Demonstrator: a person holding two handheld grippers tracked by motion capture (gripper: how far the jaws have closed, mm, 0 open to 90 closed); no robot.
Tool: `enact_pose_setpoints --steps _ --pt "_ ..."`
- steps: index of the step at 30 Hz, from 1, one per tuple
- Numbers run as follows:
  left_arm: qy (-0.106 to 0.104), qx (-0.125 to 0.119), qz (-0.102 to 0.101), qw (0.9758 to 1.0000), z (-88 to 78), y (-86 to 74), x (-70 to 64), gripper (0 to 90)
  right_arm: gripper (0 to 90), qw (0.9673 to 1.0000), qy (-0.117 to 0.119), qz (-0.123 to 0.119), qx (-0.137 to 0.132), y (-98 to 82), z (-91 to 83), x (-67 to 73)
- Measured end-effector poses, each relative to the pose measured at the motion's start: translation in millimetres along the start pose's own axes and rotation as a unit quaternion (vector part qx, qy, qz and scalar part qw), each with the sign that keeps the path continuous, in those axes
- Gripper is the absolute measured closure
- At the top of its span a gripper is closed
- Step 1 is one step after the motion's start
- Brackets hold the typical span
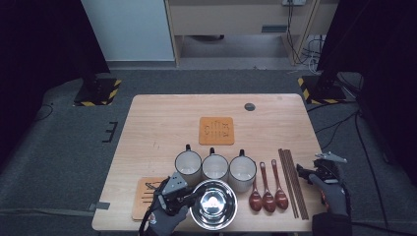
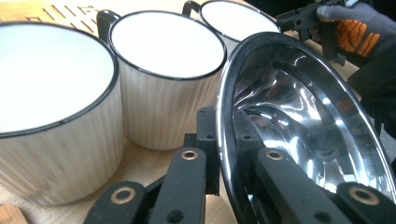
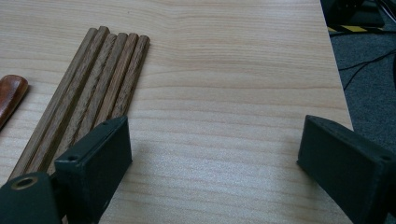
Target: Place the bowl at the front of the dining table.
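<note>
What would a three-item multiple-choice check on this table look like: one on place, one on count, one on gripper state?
1. Where is the steel bowl?
A. on the far coaster
B. at the near edge, in front of the mugs
C. right of the chopsticks

2. How many wooden spoons lie by the chopsticks?
A. two
B. three
C. five

3. What is the left gripper doing?
A. clamped on the bowl's rim
B. open over a mug
C. holding a spoon

B: the high view shows the bowl before the mugs.
B: three spoon bowls lie side by side.
A: in the left gripper view, one jaw is on each side of the rim.
</note>
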State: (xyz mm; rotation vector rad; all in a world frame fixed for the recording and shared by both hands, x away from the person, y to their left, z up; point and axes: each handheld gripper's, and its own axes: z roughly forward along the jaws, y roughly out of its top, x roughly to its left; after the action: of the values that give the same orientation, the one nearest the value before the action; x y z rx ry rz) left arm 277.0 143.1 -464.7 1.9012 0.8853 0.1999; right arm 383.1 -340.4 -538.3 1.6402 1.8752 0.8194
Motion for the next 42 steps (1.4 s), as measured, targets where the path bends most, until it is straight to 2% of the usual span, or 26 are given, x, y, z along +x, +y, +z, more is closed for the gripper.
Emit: enact_pose_setpoints --steps 18,25,34,42 --pt "0.001 -0.028 0.011 0.9996 -9.4 19.9 -2.7 83.9 5.0 0.9999 0.004 -0.008 0.008 0.5 1.4 1.3" --pt "0.003 -0.035 0.020 0.9992 -7.3 33.4 -4.0 83.9 4.7 0.9999 0.005 -0.009 0.009 0.6 1.5 1.2" --pt "0.006 -0.058 0.027 0.9979 -7.4 56.2 -5.4 83.9 4.7 0.9999 0.005 -0.009 0.009 0.6 1.5 1.2" --pt "0.012 -0.068 0.033 0.9971 -6.0 74.4 -3.2 83.8 4.7 0.9999 0.005 -0.009 0.009 0.6 1.5 1.2"
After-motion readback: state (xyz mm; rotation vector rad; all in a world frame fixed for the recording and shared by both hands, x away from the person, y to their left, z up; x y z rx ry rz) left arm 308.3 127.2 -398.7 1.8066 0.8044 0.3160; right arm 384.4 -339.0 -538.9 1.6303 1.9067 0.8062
